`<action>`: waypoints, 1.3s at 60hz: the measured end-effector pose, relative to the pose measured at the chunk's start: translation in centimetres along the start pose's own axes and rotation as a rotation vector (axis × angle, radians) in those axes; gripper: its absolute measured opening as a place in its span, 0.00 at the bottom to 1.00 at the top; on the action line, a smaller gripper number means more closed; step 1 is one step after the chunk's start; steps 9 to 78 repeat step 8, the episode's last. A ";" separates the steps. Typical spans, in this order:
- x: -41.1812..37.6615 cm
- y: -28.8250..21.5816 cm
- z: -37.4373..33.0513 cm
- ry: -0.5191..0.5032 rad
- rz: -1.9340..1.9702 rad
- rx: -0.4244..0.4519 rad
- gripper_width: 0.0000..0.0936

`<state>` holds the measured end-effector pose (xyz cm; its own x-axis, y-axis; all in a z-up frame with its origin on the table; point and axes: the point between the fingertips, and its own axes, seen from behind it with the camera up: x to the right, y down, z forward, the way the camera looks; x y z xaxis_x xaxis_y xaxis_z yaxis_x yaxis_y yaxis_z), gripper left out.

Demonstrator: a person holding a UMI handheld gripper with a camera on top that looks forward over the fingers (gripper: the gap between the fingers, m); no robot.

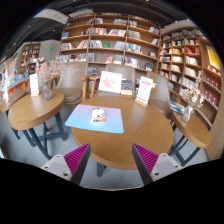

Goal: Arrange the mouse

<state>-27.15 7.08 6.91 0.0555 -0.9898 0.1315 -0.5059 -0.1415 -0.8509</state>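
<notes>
A small white mouse (98, 116) lies on a light blue mat (95, 120) on a round wooden table (125, 135). My gripper (111, 160) is open and empty, its two pink-padded fingers (75, 158) wide apart, held back from the table's near edge. The mouse and mat are well beyond the fingers, slightly left of the gap between them.
A second round wooden table (35, 108) stands to the left with a vase of flowers (47, 75). Upright signs (144, 91) stand on the far side of the main table. Bookshelves (110, 45) line the back wall. Grey floor (40, 155) lies below.
</notes>
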 end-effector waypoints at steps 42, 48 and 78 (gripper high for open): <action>0.6 -0.4 0.0 0.020 0.005 0.015 0.92; 0.6 -0.4 0.0 0.020 0.005 0.015 0.92; 0.6 -0.4 0.0 0.020 0.005 0.015 0.92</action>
